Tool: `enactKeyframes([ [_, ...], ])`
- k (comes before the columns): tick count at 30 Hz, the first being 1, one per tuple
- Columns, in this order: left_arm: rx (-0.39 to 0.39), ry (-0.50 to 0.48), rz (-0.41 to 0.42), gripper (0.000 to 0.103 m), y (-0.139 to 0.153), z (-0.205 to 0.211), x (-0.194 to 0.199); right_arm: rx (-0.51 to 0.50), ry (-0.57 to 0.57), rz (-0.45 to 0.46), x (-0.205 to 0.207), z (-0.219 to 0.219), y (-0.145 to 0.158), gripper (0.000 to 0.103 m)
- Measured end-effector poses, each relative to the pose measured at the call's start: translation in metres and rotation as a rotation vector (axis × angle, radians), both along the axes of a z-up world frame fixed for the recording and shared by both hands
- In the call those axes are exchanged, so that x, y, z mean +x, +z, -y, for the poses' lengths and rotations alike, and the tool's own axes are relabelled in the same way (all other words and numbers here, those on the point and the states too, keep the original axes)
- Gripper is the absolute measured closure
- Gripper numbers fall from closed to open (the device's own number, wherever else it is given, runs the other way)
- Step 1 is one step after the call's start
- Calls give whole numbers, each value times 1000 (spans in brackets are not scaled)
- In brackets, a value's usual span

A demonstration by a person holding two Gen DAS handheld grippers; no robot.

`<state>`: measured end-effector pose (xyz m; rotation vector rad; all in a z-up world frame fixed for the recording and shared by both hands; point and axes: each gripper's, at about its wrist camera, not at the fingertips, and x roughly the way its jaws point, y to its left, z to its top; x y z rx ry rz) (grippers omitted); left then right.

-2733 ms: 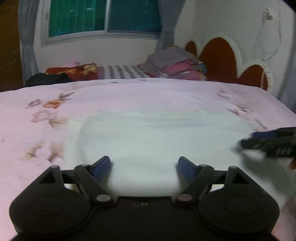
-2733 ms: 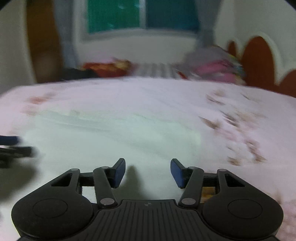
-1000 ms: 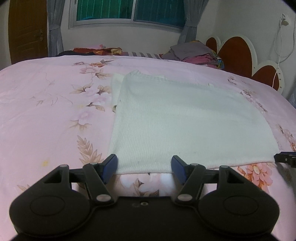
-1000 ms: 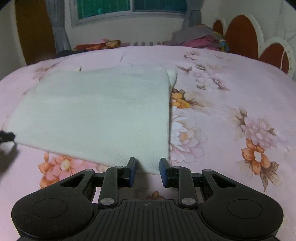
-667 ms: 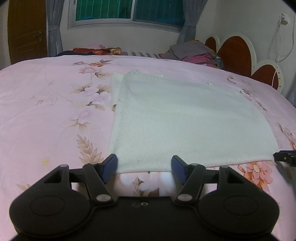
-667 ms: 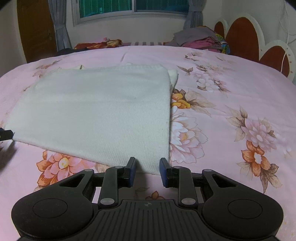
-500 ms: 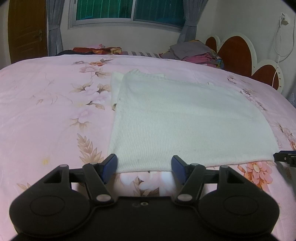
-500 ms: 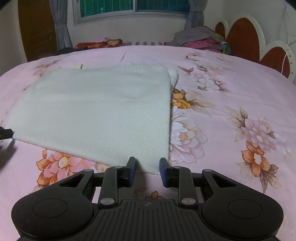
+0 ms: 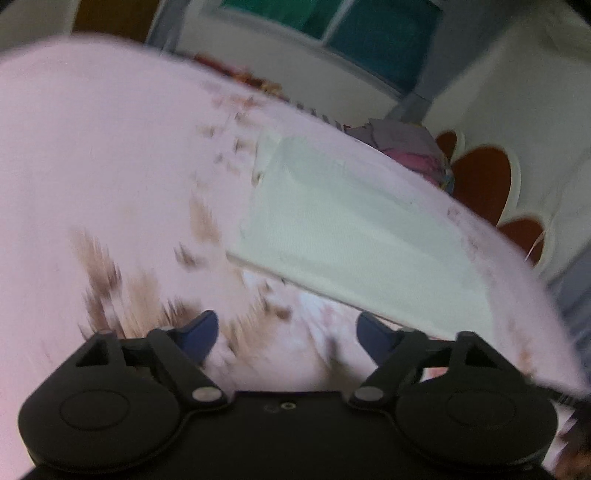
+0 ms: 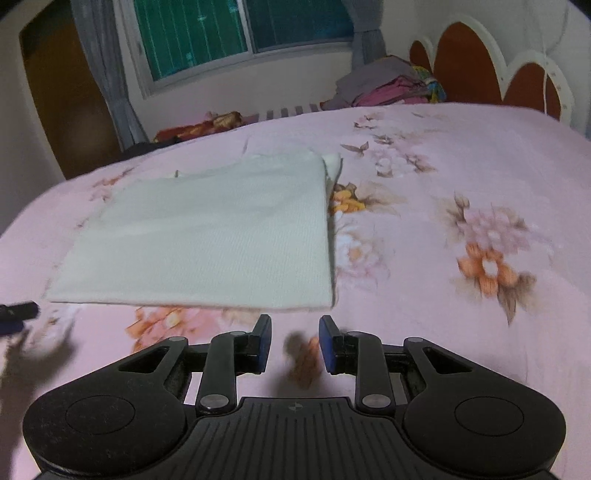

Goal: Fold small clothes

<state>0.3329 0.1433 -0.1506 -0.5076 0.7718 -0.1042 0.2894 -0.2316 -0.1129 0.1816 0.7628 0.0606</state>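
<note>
On the pink floral bedspread [image 10: 461, 155], the soft, light, pale-green folded knit cloth [image 10: 221, 236] wants corner grips; left gripper [image 9: 286, 330], just widened, and right gripper [image 10: 294, 343] both gape empty.

A pile of clothes [image 10: 388, 83] lies near the scalloped headboard [image 10: 491, 62], below a curtained window [image 10: 240, 33].

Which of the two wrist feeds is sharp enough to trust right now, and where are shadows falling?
Left wrist view: heavily motion-smeared and tilted; the floral print streaks, and the folded white garment has soft edges. Right wrist view: mostly sharp; the garment's ribbed weave reads clearly, with slight blur on the flowers at right. Dark shadows fall on the pink bedsheet between the right gripper fingers and at lower left.
</note>
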Motion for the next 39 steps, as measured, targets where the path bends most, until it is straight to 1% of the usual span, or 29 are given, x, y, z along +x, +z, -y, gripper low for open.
enactKeyframes([
  [3, -164, 58, -3, 34, -9, -2, -2, 47, 7, 5, -13, -5, 4, 74],
  [5, -243, 96, -11, 40, -16, -1, 2, 59, 23, 15, -19, -11, 8, 74],
  [8, -327, 162, 0, 41, -26, 0, 13, 68, 29, 51, -24, -17, 13, 75],
  [9, -350, 183, 11, 42, -29, 0, 19, 68, 31, 58, -21, -18, 15, 75],
  [10, -364, 195, 15, 46, -31, 0, 25, 69, 36, 63, -16, -18, 16, 75],
  [11, -374, 210, 18, 50, -34, -1, 32, 71, 42, 69, -10, -20, 17, 80],
  [12, -380, 224, 18, 53, -35, -1, 38, 73, 49, 71, -2, -22, 18, 95],
  [13, -396, 242, 20, 57, -39, -3, 44, 78, 56, 64, 7, -24, 18, 98],
  [14, -410, 255, 22, 60, -39, -4, 48, 83, 60, 58, 17, -28, 19, 99],
  [15, -428, 265, 27, 60, -41, -5, 54, 85, 64, 60, 27, -31, 20, 99],
  [21, -442, 270, 58, 64, -45, -1, 80, 99, 102, 39, 94, -62, 21, 99],
  [22, -441, 274, 62, 68, -46, 0, 82, 100, 105, 34, 106, -69, 20, 99],
  [24, -452, 298, 56, 80, -51, -2, 85, 98, 108, 21, 127, -79, 14, 99],
  [25, -461, 313, 48, 92, -55, -4, 87, 97, 105, 13, 137, -84, 12, 99],
  [26, -474, 325, 38, 93, -59, -6, 90, 99, 101, 2, 147, -88, 8, 99],
  [27, -486, 324, 50, 93, -60, -7, 92, 104, 101, -8, 154, -91, 6, 99],
  [29, -472, 314, 61, 93, -59, -5, 94, 101, 106, -20, 168, -99, 0, 99],
  [31, -502, 321, 77, 93, -62, -7, 94, 97, 114, -30, 179, -105, -4, 99],
  [33, -528, 332, 88, 89, -63, -9, 94, 96, 116, -40, 186, -109, -9, 99],
  [34, -543, 337, 105, 85, -63, -9, 92, 97, 115, -42, 189, -110, -11, 99],
  [35, -538, 341, 109, 84, -62, -8, 93, 99, 115, -40, 190, -110, -13, 99],
  [37, -499, 342, 106, 85, -60, -4, 97, 92, 124, -46, 194, -112, -17, 99],
  [39, -443, 342, 85, 91, -57, 1, 102, 66, 133, -70, 198, -114, -25, 99],
])
